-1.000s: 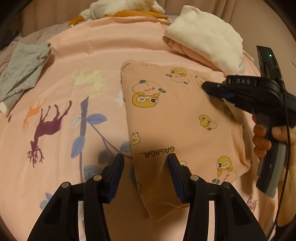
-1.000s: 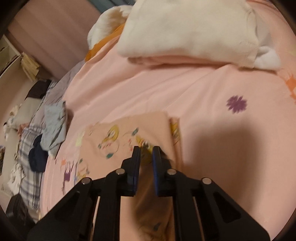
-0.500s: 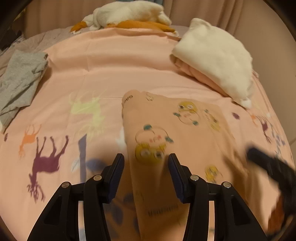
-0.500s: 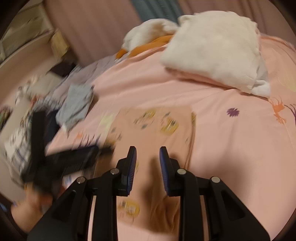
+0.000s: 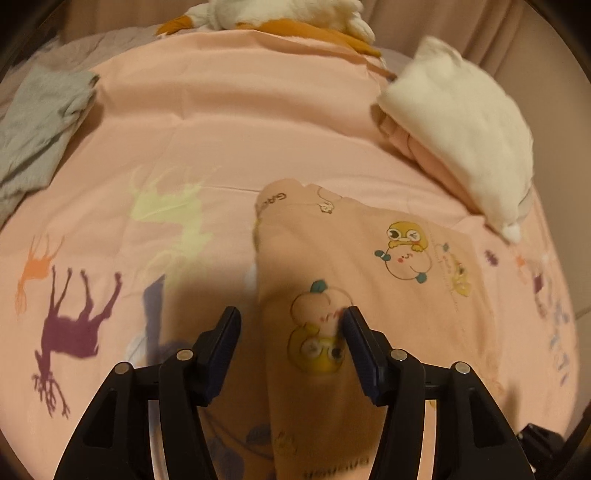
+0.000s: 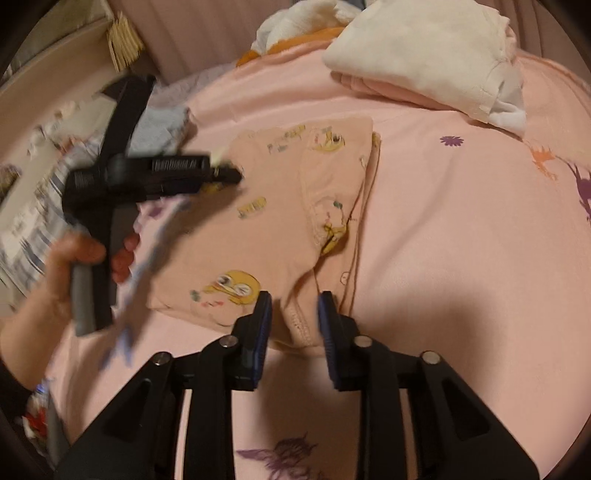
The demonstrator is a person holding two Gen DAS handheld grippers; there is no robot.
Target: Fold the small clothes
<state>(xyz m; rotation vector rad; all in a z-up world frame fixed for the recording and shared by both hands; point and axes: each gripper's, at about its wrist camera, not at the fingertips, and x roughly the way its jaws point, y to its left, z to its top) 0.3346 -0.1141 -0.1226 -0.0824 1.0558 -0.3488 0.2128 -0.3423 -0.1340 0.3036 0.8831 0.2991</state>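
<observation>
A small peach garment (image 5: 369, 295) printed with yellow cartoon ducks lies folded on the pink bedsheet (image 5: 229, 122). My left gripper (image 5: 291, 332) hovers over its long folded edge. Its jaws are opening and straddle that edge without pressing it. In the right wrist view the same garment (image 6: 280, 206) lies flat, its stitched hem nearest me. My right gripper (image 6: 295, 317) stands over that hem with jaws opening, the cloth lying loose between the pads. The left gripper (image 6: 229, 171), blurred and held by a hand (image 6: 70, 266), reaches over the garment's left side.
A stack of folded clothes with a white top piece (image 5: 461, 122) (image 6: 417, 48) sits beyond the garment. A grey garment (image 5: 40, 122) lies at the far left. A white and orange plush toy (image 5: 288, 14) rests at the head. A shelf and clutter (image 6: 44, 110) stand beside the bed.
My right gripper, shut on the garment's edge before, has opened and drawn back to the hem. My left gripper slid along the fold and its jaws widened. The right gripper left the left view.
</observation>
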